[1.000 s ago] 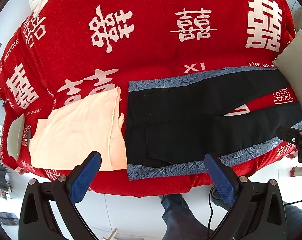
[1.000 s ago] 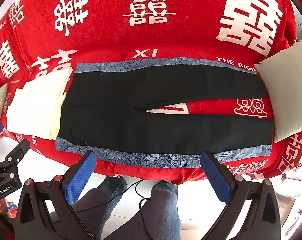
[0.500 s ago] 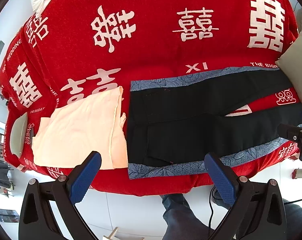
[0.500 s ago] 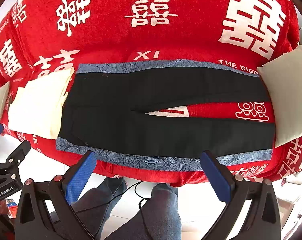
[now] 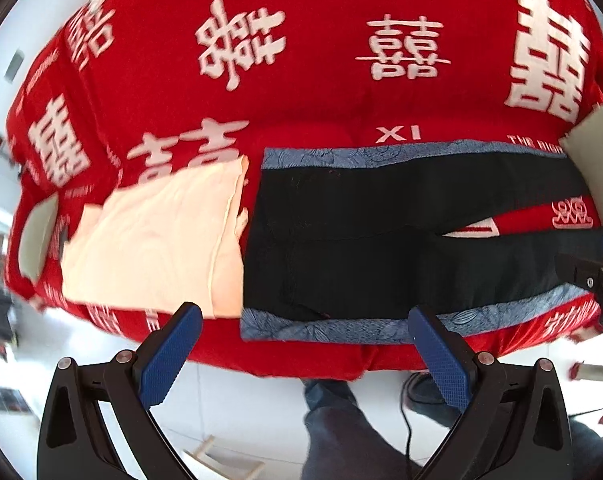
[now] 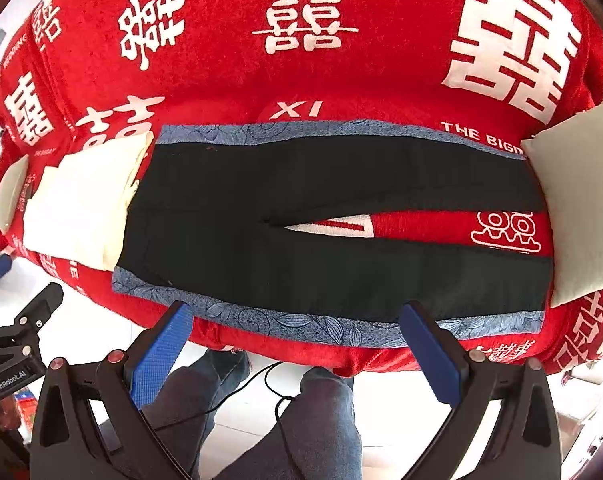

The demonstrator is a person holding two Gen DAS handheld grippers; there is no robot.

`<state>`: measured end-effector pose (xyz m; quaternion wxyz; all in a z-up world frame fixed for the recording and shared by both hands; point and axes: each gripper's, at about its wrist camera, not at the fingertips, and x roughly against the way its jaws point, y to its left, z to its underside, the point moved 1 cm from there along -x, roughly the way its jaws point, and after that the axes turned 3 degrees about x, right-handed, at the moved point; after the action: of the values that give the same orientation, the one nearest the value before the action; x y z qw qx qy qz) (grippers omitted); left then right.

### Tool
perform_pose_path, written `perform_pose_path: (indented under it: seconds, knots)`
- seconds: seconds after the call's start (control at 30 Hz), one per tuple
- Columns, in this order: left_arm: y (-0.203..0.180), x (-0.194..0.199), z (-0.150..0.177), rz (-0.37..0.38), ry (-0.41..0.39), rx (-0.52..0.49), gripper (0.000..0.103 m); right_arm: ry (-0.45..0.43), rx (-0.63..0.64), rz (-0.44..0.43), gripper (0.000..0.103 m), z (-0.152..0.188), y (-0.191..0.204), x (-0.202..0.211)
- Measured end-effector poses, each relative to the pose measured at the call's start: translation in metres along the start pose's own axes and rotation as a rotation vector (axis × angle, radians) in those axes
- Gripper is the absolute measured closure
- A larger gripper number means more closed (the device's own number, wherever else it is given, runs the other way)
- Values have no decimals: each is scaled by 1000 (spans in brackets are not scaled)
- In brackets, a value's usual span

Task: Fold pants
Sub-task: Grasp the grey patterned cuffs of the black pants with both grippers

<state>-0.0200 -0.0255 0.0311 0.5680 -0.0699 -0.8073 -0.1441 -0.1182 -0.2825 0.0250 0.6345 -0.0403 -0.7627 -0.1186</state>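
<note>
Below me a red bedspread [image 5: 309, 92] covers the whole bed, printed with large white double-happiness characters and small lettering such as "XI" and "THE BIG DAY". At my left a folded cream garment [image 5: 157, 240] lies flat on it, one long edge raw and slightly curled. Past that, at the bed's left end, a pale rounded object [image 5: 37, 236] rests near the edge; I cannot tell what it is. At my right an off-white cushion [image 6: 581, 204] sits on the bedspread. Under the bed's near edge I see white floor tiles [image 5: 237, 408], my own jeans-clad legs [image 6: 313, 428], and a thin black cable [image 6: 237, 396] trailing across them.
</note>
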Motion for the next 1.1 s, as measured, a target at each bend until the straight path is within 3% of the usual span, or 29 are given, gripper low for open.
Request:
perform_pose_path:
  seconds: [0.23,0.43,0.67,0.7,0.77,0.8,0.9,1.1]
  knots:
    - [0,-6,24,-16,52,145,0,31,14,-128,0,8,-17,-14]
    - [25,-40,43,69,104,238,0,81,-186,-388,0,32,-28,-54]
    - [65,-135,65,242,192,371,0,123,-424,-628,3,80,-3,-148]
    - [69,-151,70,276,201,401,0,131,-434,-640,5,84,2,-158]
    - [76,-177,80,332,220,453,2,149,-467,-679,23,94,16,-189]
    - [78,-191,86,352,230,476,10,158,-481,-707,25,98,21,-203]
    - [82,-222,100,397,266,527,11,157,-518,-728,25,107,37,-245]
    - [80,-249,113,463,263,545,11,112,-617,-750,25,123,31,-284]
